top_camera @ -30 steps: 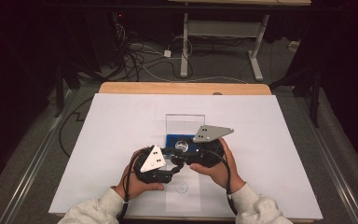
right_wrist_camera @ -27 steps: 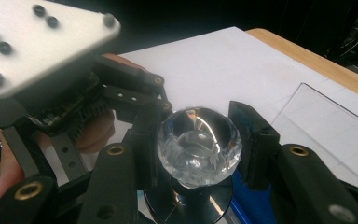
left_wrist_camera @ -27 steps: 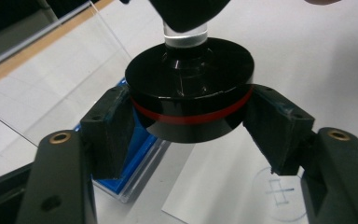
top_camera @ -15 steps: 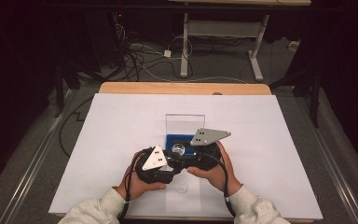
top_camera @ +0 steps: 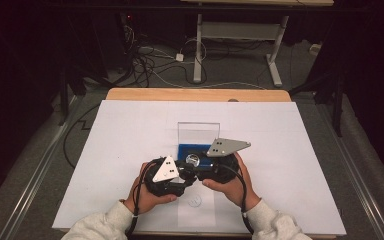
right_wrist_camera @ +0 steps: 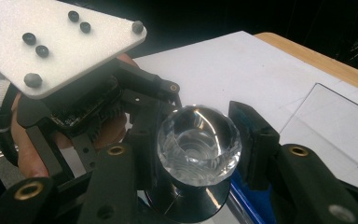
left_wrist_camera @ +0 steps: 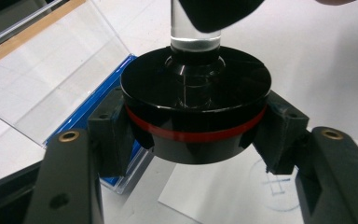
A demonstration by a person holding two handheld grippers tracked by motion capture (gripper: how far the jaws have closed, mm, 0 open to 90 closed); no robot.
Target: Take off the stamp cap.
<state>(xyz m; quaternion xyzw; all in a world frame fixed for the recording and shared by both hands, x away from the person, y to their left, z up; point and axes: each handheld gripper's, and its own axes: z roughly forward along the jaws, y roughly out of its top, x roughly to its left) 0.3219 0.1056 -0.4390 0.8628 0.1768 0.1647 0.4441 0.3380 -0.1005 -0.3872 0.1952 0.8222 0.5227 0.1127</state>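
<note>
A trophy-like piece, with a round black base (left_wrist_camera: 196, 102) ringed in red, a clear stem (left_wrist_camera: 195, 28) and a faceted crystal ball (right_wrist_camera: 198, 144) on top, is held above the table between both hands. My left gripper (left_wrist_camera: 196, 135) is shut on the black base, one pad on each side. My right gripper (right_wrist_camera: 196, 140) is shut on the crystal ball, its pads pressing left and right of it. In the high view the ball (top_camera: 193, 160) glints between the left gripper (top_camera: 189, 173) and the right gripper (top_camera: 197, 161), near the table's front middle.
Just behind the grippers stands an open clear case (top_camera: 198, 135) with a blue bottom (left_wrist_camera: 91, 105). A small circle (top_camera: 195, 201) is drawn on a paper sheet below the hands. White covering (top_camera: 290, 135) spreads over the table; cables and desk legs lie on the floor beyond.
Both hands have shifted only slightly; the right gripper has sunk a little toward the person. The piece stays held between the two grippers.
</note>
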